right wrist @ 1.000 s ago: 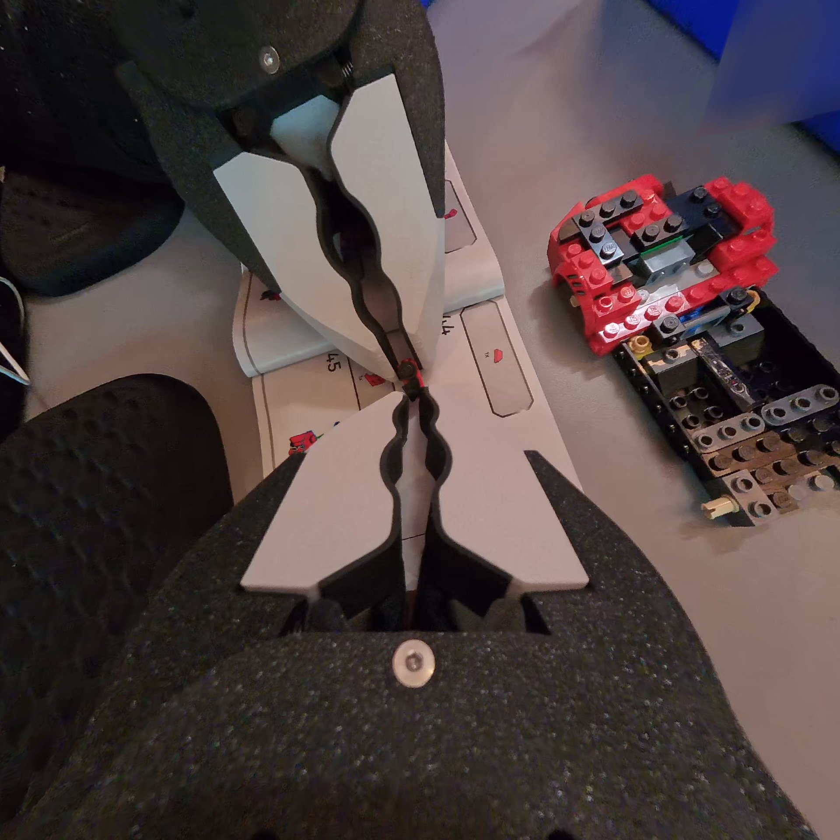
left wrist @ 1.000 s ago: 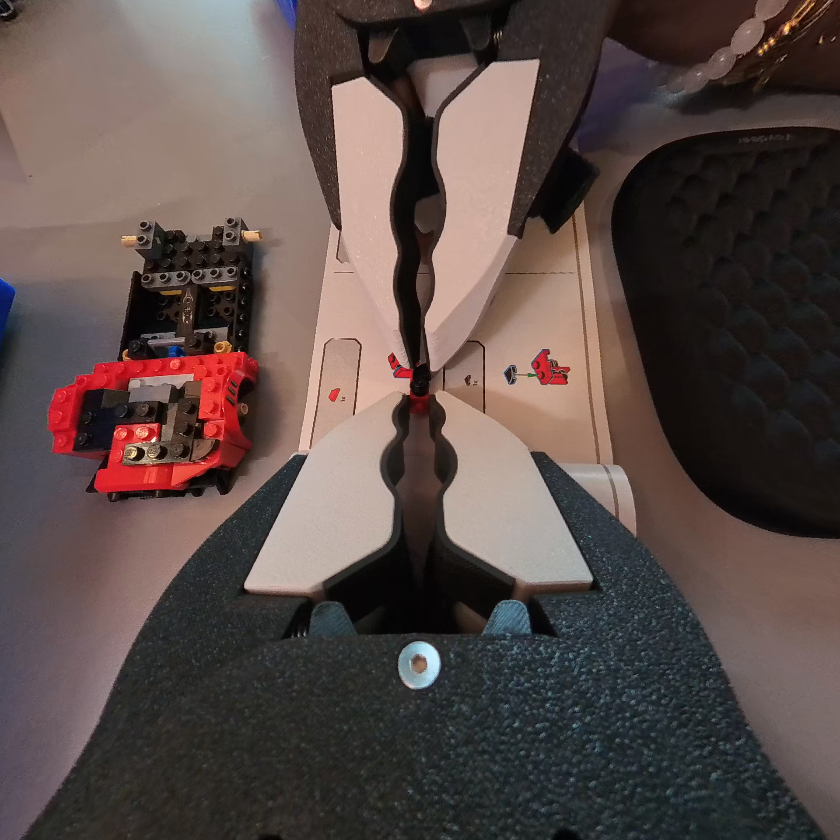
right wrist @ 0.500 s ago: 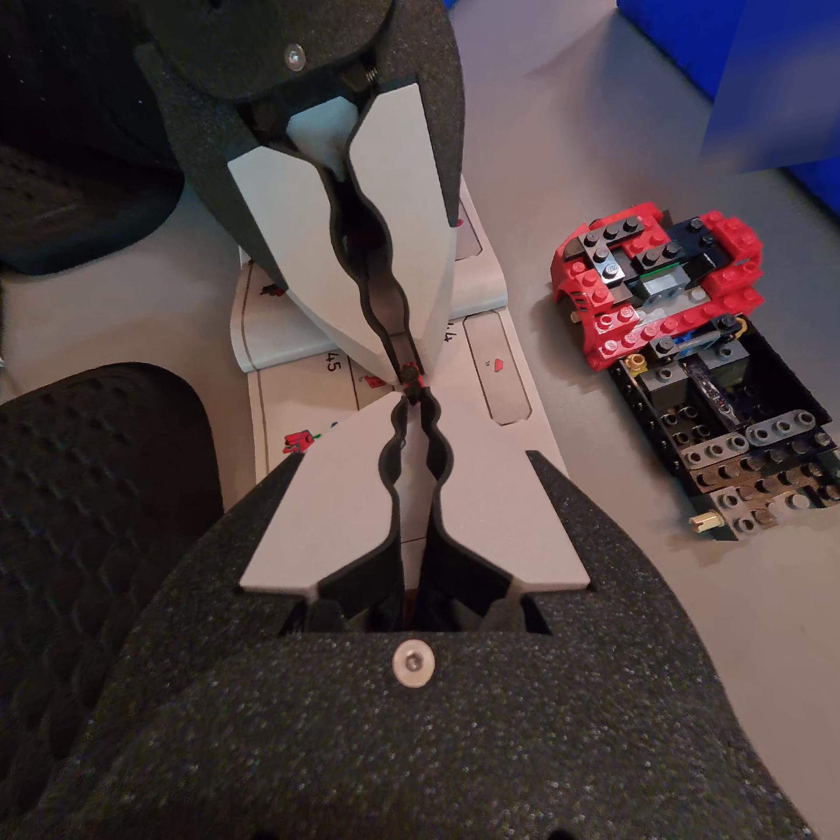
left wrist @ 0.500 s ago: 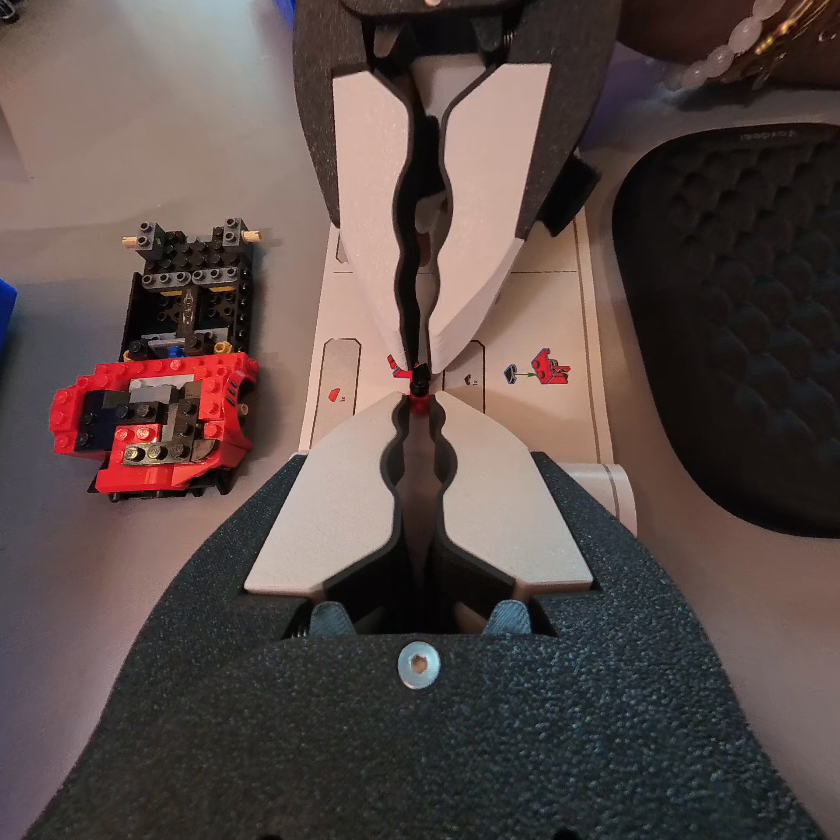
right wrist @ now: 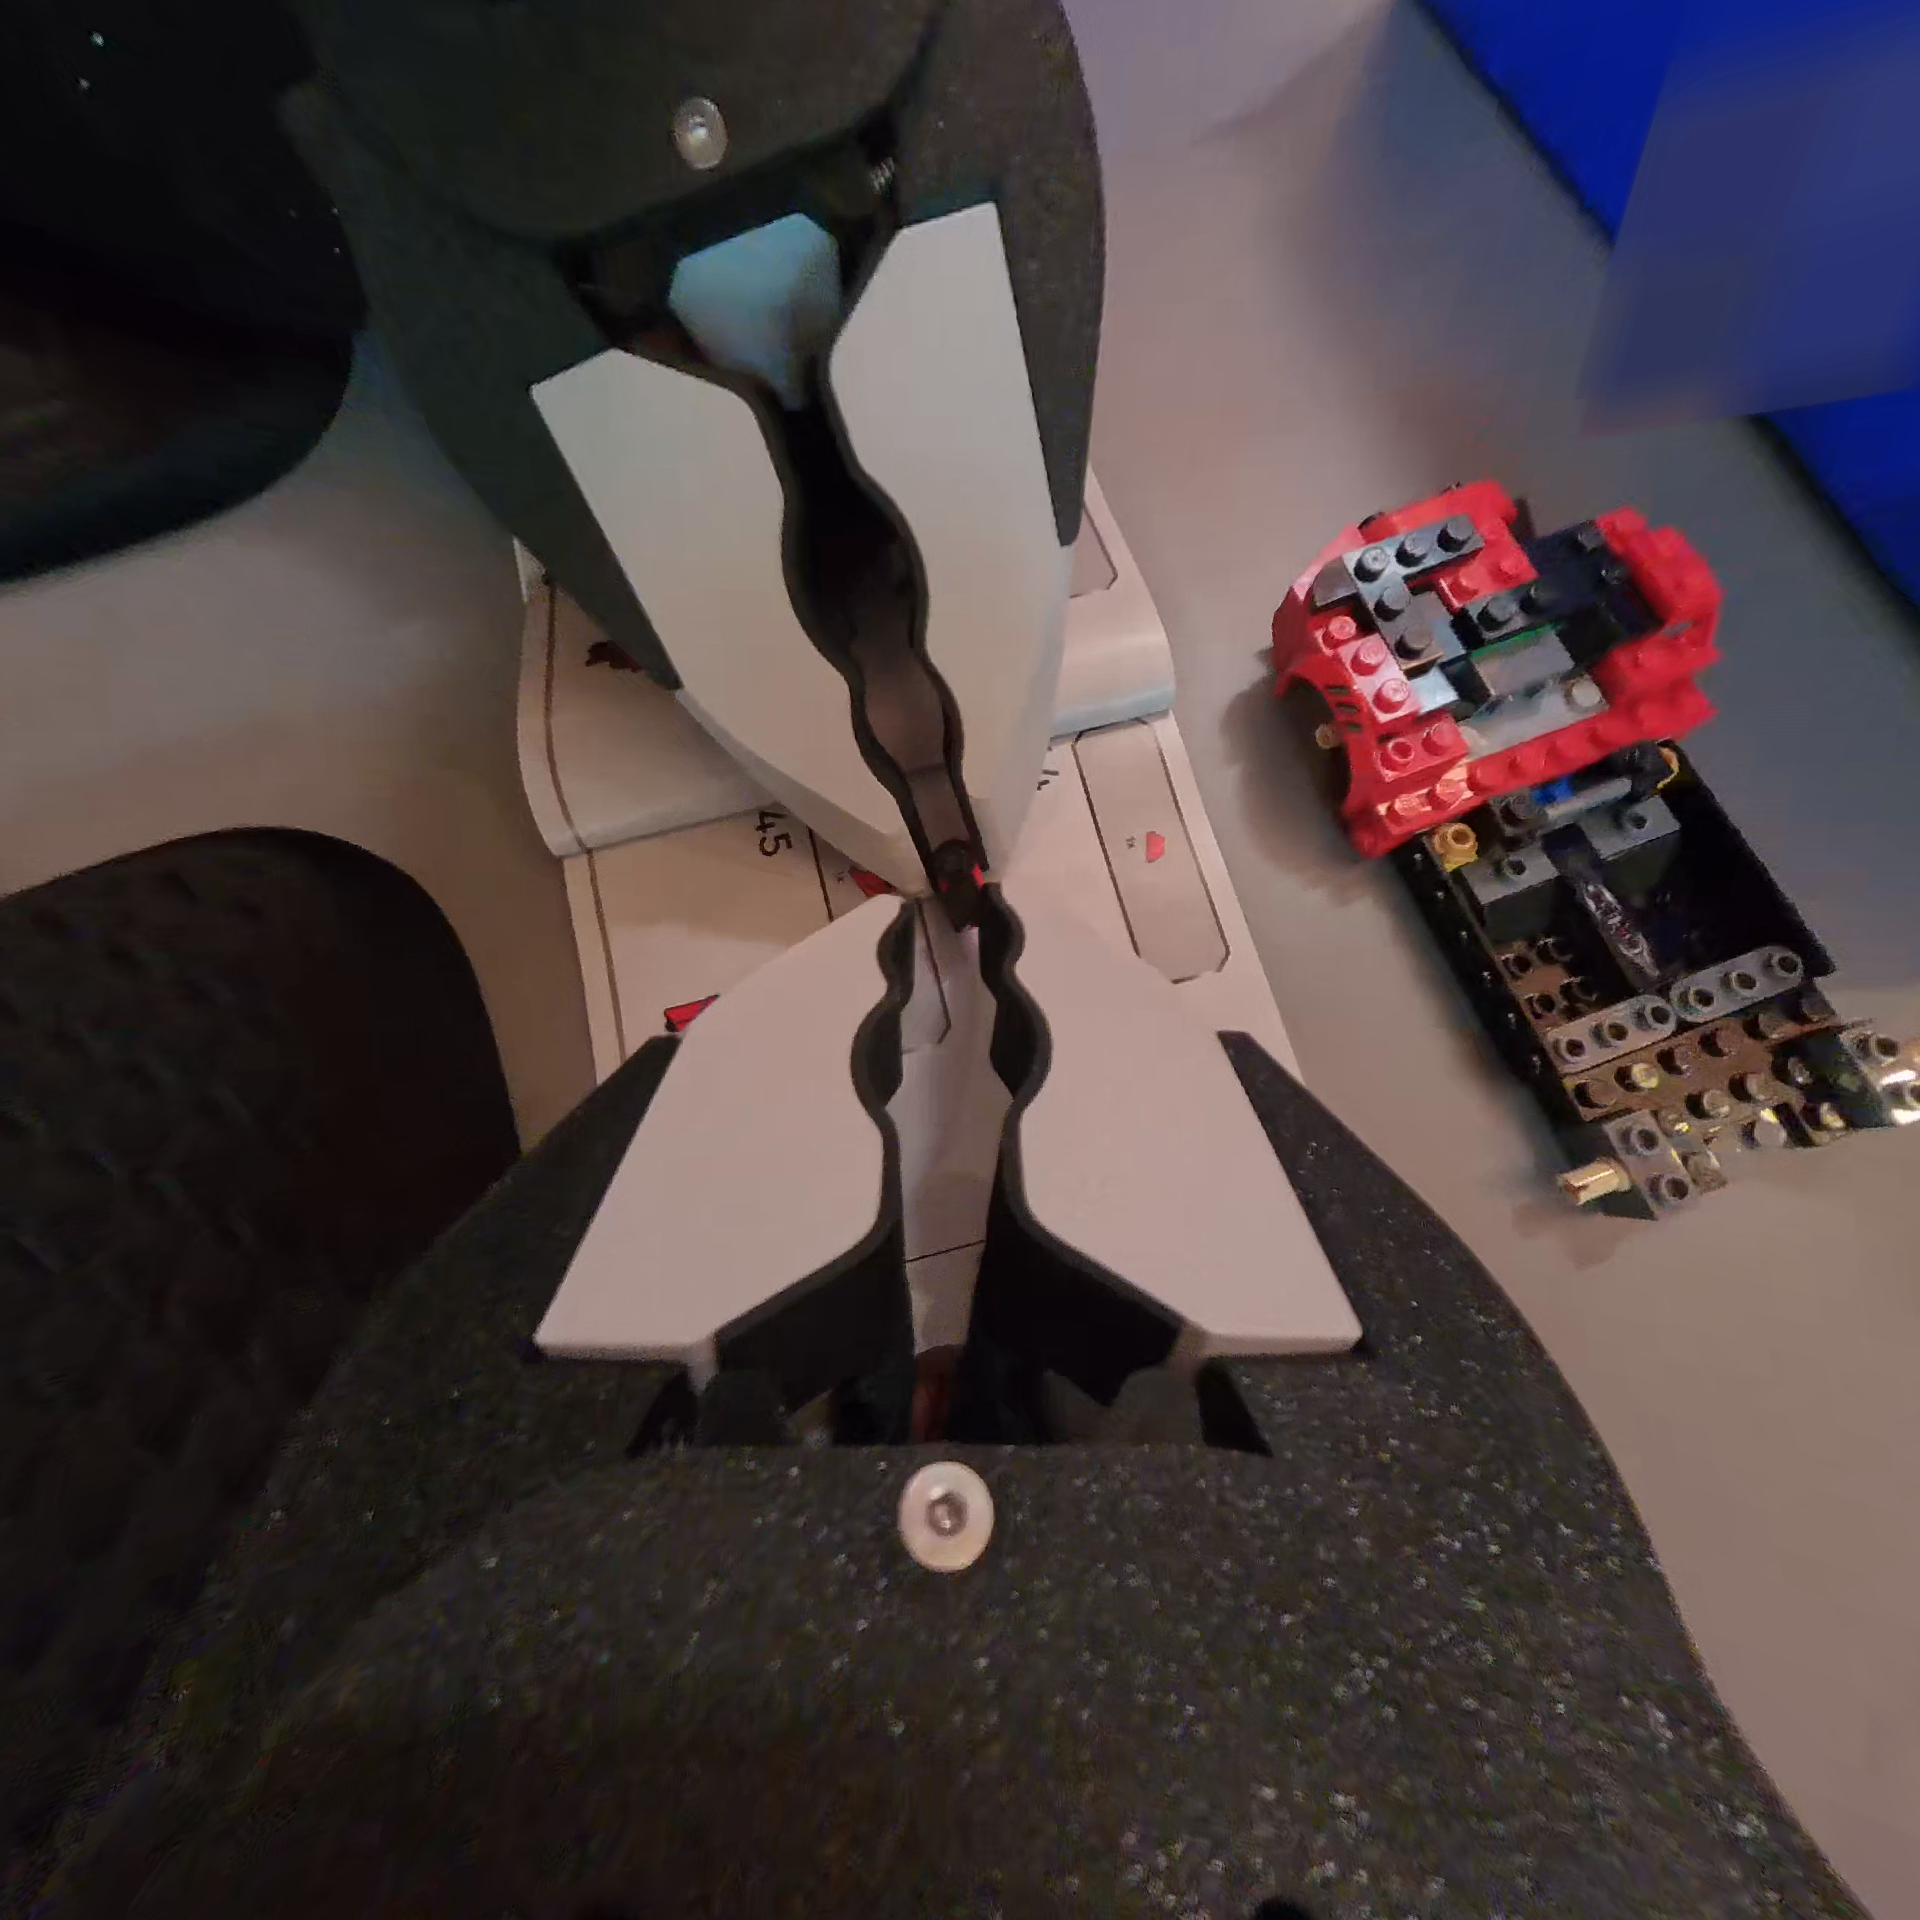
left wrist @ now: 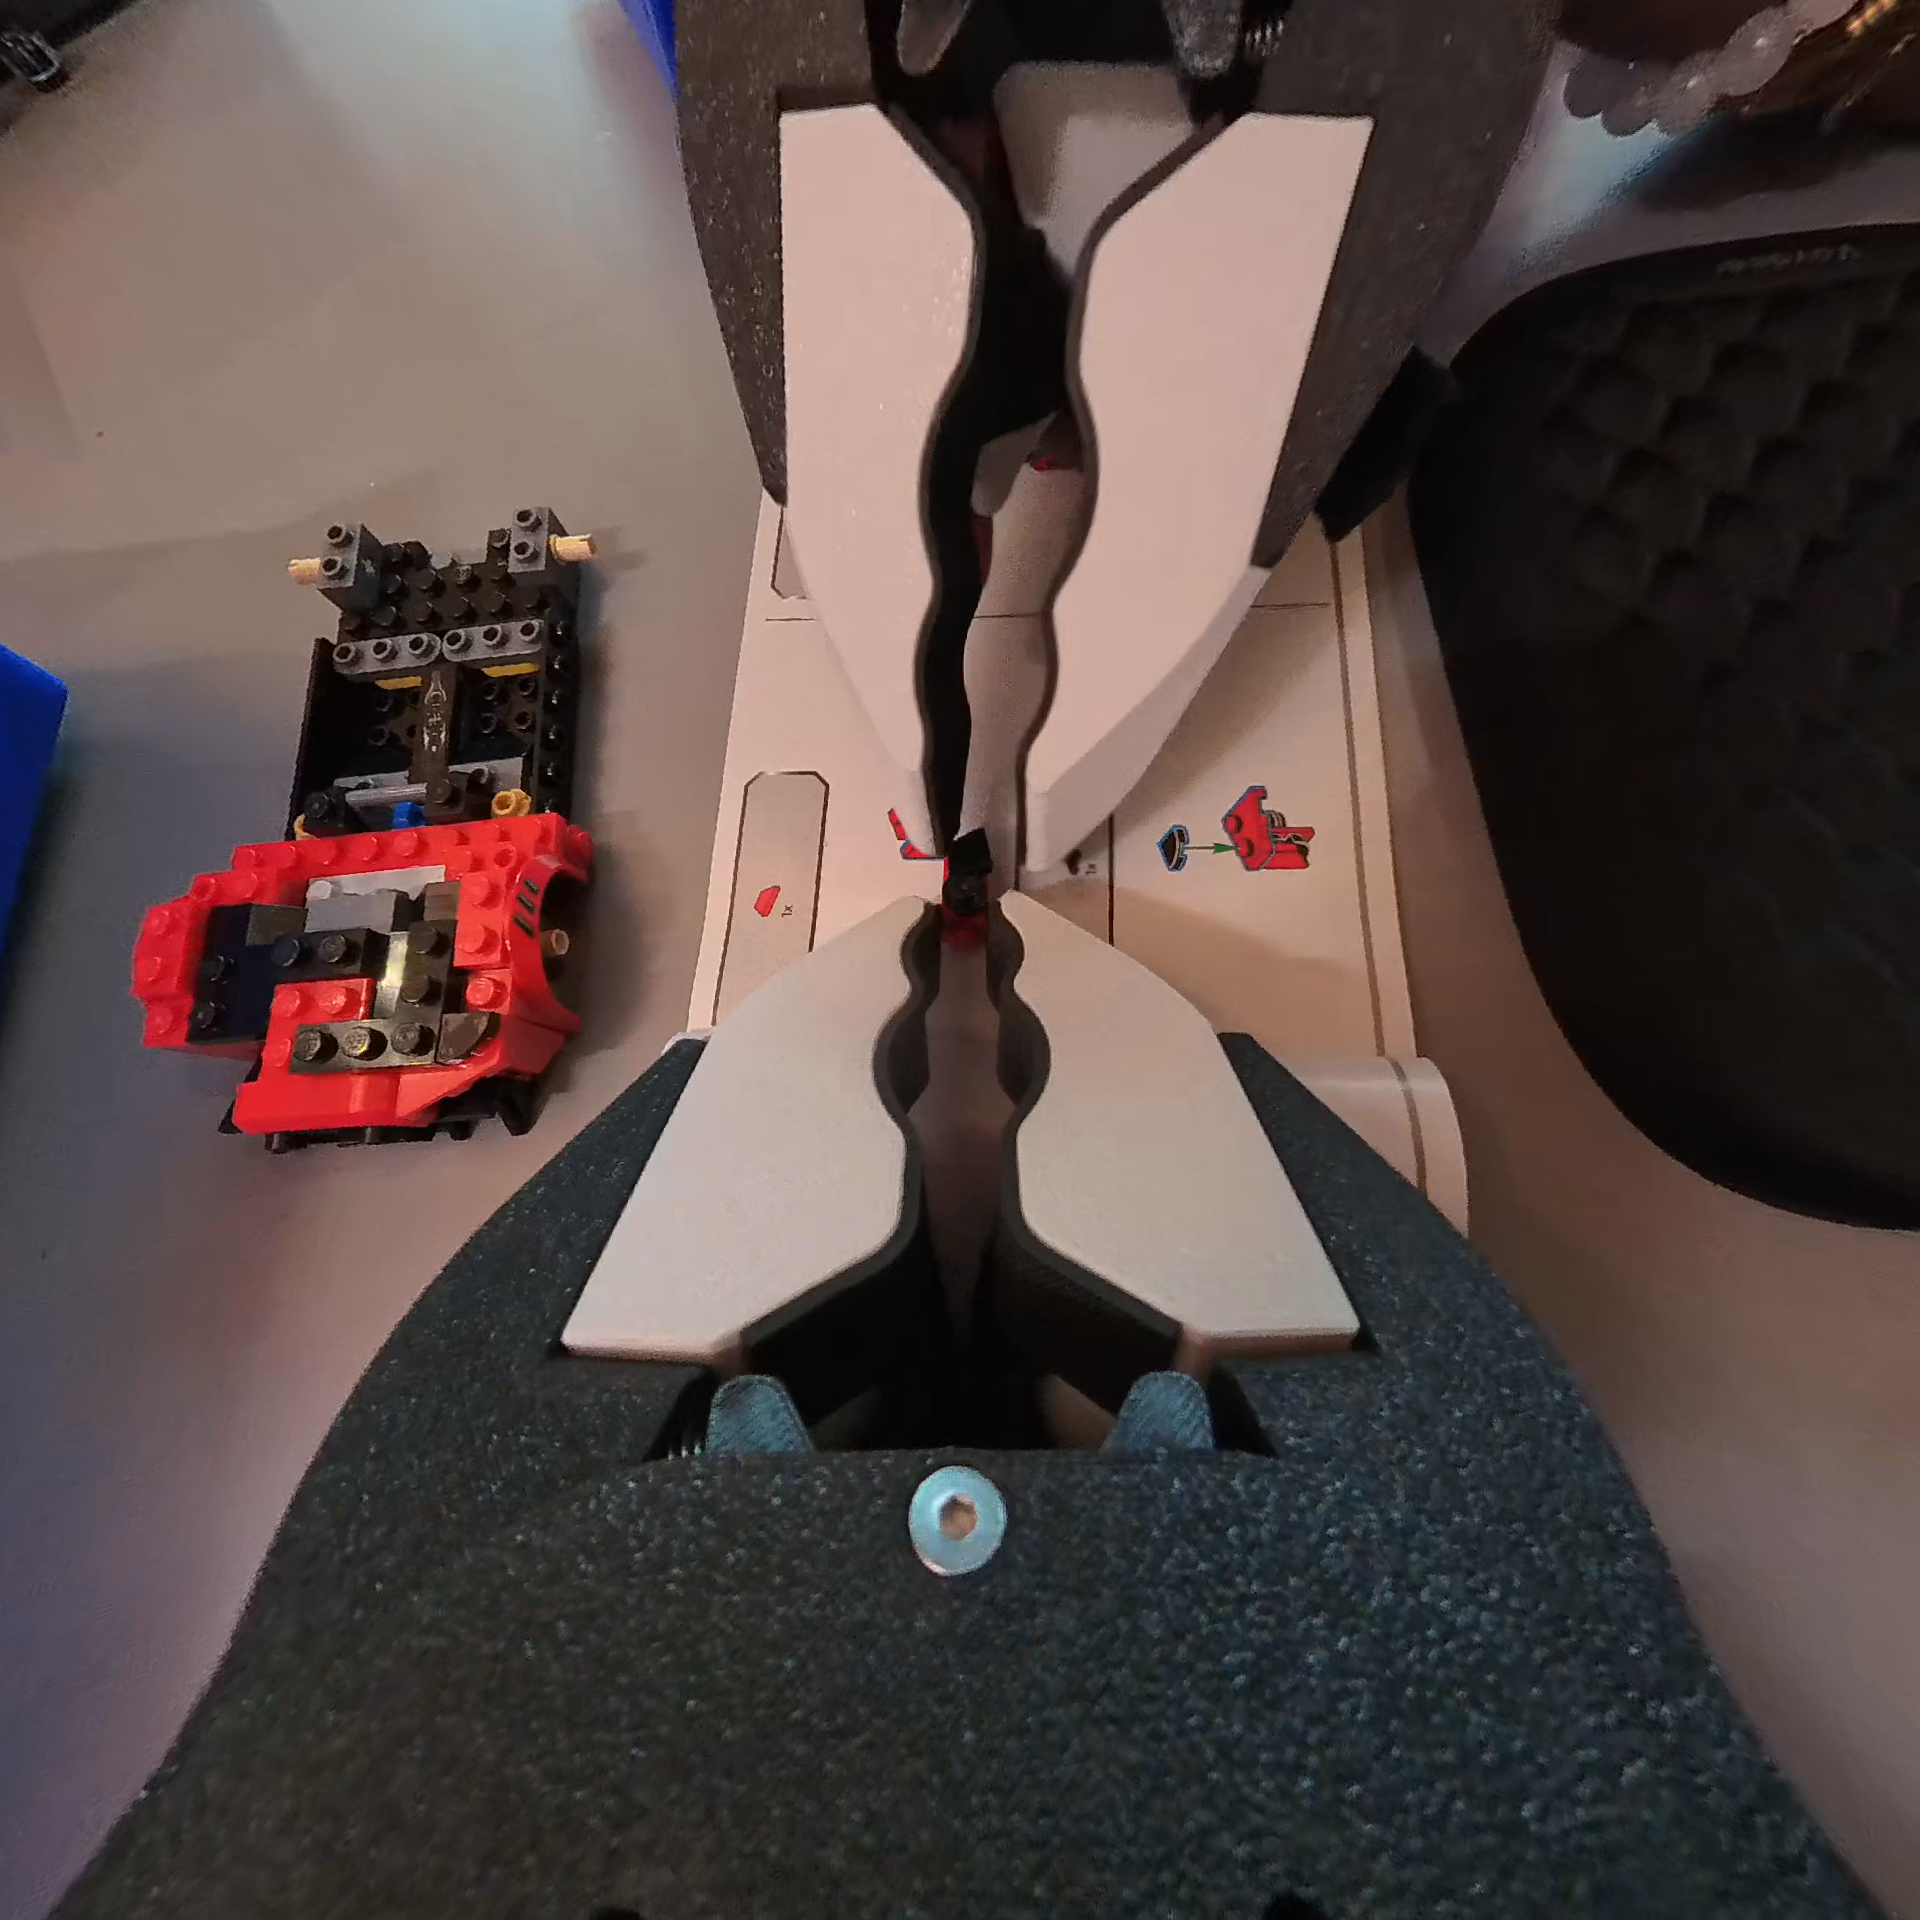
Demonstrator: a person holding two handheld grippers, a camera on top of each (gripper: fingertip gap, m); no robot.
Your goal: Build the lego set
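Note:
My left gripper (left wrist: 964, 909) is shut on a tiny red piece (left wrist: 961, 928). A small black piece (left wrist: 971, 854) sits on the red piece's far end. My right gripper (right wrist: 945, 902) meets the left gripper tip to tip above the open instruction booklet (left wrist: 1247, 956). Its jaws stand slightly apart around the black piece (right wrist: 960, 912), and paper shows in the gap. The part-built car, a red body (left wrist: 364, 966) on a black chassis (left wrist: 436, 707), lies on the grey table to the left. In the right wrist view the car (right wrist: 1496, 665) lies to the right.
A black dimpled cushion (left wrist: 1683, 675) lies right of the booklet, and it also shows in the right wrist view (right wrist: 208, 1091). A blue bin edge (left wrist: 26, 779) is at the far left. A wrist with a bead bracelet (left wrist: 1683, 83) is at the top right. The grippers are tip to tip, or close to it.
The right gripper's jaws have parted a little at the black piece, and it looms larger and nearer in the left wrist view. The left gripper has held still on the red piece.

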